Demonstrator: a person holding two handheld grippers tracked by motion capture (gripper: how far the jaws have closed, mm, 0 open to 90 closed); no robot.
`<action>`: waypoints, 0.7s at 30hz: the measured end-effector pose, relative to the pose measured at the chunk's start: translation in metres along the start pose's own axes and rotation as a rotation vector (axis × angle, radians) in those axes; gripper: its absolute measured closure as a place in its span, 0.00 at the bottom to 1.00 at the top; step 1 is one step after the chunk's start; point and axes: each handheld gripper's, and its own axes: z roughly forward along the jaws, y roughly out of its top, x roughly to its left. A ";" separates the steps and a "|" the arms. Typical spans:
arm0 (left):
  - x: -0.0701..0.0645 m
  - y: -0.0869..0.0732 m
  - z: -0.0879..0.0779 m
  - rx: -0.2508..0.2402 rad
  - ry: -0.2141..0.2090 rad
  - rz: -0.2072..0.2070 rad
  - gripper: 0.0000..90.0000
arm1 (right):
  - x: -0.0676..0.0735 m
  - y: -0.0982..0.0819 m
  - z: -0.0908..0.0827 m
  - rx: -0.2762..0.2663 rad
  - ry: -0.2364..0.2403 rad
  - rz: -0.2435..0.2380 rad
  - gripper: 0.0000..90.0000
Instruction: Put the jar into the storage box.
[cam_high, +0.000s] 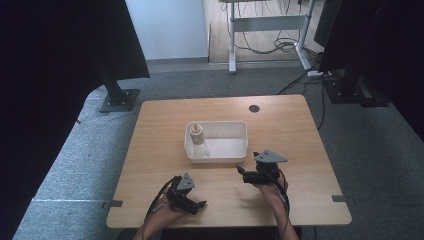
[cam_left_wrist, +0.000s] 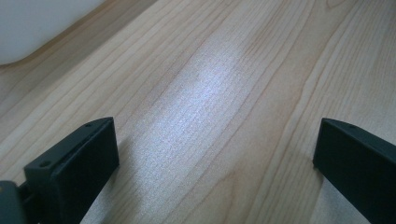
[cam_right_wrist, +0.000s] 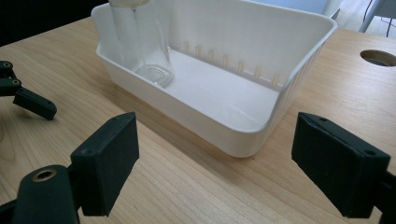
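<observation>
A white plastic bin (cam_high: 227, 146) sits at the middle of the wooden table (cam_high: 165, 120). A clear jar with a tan top (cam_high: 196, 135) stands upright in the bin's left end. In the right gripper view the jar (cam_right_wrist: 140, 42) is at the far left corner of the bin (cam_right_wrist: 299, 79). My right gripper (cam_high: 244, 174) hovers just in front of the bin's right corner; its jaws (cam_right_wrist: 215, 163) stand wide open with nothing between them. My left gripper (cam_high: 199, 205) is low near the table's front edge, open (cam_left_wrist: 215, 154) over bare wood.
A round cable hole (cam_high: 254, 108) is in the table's far right part. A corner of the bin (cam_left_wrist: 28, 28) shows at the upper left of the left gripper view. Black curtains, a stand base (cam_high: 119, 100) and a desk frame (cam_high: 267, 22) with cables surround the table.
</observation>
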 end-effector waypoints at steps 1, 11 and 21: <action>0.000 0.000 0.000 0.000 0.000 0.000 0.00 | -0.001 0.000 -0.001 -0.002 0.000 0.001 0.16; 0.000 0.000 0.000 -0.001 0.000 0.000 0.00 | -0.007 -0.001 -0.014 -0.024 -0.010 0.023 0.16; 0.000 0.000 0.000 -0.001 0.000 0.000 0.00 | -0.010 -0.004 -0.025 -0.028 -0.017 0.031 0.16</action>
